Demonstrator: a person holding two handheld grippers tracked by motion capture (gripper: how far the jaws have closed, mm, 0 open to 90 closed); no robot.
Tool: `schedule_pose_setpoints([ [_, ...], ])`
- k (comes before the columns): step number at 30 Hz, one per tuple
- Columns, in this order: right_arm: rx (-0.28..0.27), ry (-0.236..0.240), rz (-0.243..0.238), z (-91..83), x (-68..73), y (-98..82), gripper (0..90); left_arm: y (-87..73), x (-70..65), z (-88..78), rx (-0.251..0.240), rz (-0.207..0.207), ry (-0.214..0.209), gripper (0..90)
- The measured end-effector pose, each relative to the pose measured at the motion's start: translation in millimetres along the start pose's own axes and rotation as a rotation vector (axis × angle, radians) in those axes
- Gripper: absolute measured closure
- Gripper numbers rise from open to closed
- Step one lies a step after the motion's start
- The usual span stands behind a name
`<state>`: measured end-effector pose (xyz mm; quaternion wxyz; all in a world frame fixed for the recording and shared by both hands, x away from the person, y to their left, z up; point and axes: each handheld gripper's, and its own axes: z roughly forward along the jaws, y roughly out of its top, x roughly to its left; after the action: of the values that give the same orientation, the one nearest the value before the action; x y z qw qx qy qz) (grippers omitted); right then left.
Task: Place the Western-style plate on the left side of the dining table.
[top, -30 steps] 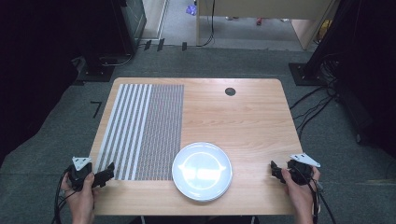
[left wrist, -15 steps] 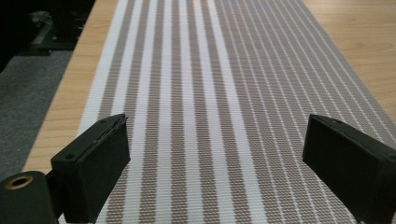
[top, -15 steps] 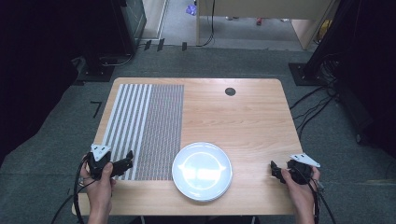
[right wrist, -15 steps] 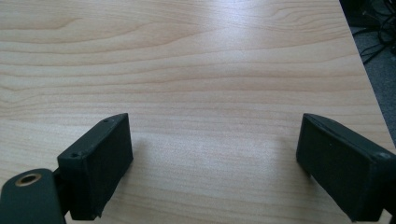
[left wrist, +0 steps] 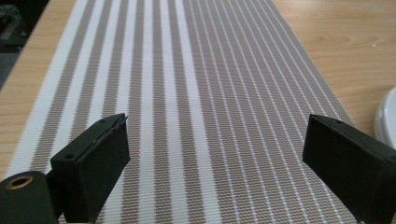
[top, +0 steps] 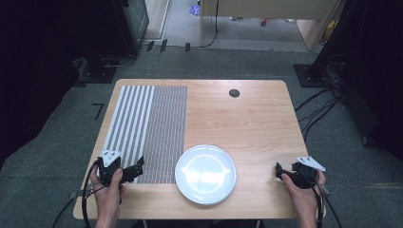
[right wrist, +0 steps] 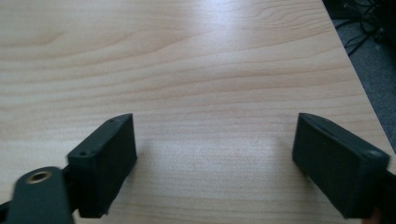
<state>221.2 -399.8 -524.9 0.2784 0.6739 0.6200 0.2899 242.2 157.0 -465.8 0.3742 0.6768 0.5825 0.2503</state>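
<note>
A white plate (top: 206,174) sits near the front edge of the wooden table (top: 247,118). A grey and white striped placemat (top: 147,130) lies on the table's left half. My left gripper (top: 135,170) hovers over the mat's near left corner, jaws wide open and empty (left wrist: 215,163); the mat (left wrist: 196,93) stretches ahead of it and the plate's rim (left wrist: 387,116) shows at the right. My right gripper (top: 279,170) is at the table's near right corner, open with nothing between its jaws (right wrist: 215,163), over bare wood (right wrist: 210,70).
A small dark round hole (top: 234,93) is in the tabletop near the far edge. Grey carpet (top: 57,142) surrounds the table, with cables (top: 323,104) on the floor at the right and dark furniture at the back left.
My left gripper has moved up and to the right, from off the table's near left corner onto the placemat's near edge. The right gripper has stayed put.
</note>
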Motion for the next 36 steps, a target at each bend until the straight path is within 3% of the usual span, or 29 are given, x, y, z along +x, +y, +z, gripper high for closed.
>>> schedule_pose_setpoints([
  [2, -0.016, 0.023, 0.042, -2.1, 1.4, 1.0, 14.1, -0.9, -5.9, 1.1, 0.008, 0.015, -0.012, 7.5],
  [6, -0.047, 0.026, 0.03, -9.0, 9.5, 5.5, 14.7, -2.3, -15.4, 3.5, 0.02, 0.028, -0.03, 7.5],
  [10, -0.047, 0.04, 0.058, -13.7, 24.6, 12.1, 14.7, -4.4, -21.8, 6.6, 0.034, 0.026, -0.031, 7.5],
  [18, -0.076, 0.082, 0.03, -21.3, 47.5, 17.7, 19.4, -5.7, -31.9, 7.7, 0.04, 0.024, -0.067, 7.5],
  [23, -0.098, 0.102, 0.041, -23.6, 56.1, 18.4, 26.1, -7.1, -38.0, 10.1, 0.056, 0.028, -0.089, 7.5],
  [24, -0.106, 0.111, 0.038, -24.5, 59.2, 18.5, 32.7, -7.3, -40.0, 10.9, 0.058, 0.028, -0.093, 7.5],
  [28, -0.115, 0.143, 0.021, -25.5, 65.0, 20.5, 40.6, -8.9, -49.9, 12.2, 0.063, 0.042, -0.118, 7.6],
  [36, -0.124, 0.214, -0.012, -27.4, 86.7, 24.5, 48.1, -13.1, -68.9, 14.1, 0.079, 0.079, -0.172, 7.7],
])
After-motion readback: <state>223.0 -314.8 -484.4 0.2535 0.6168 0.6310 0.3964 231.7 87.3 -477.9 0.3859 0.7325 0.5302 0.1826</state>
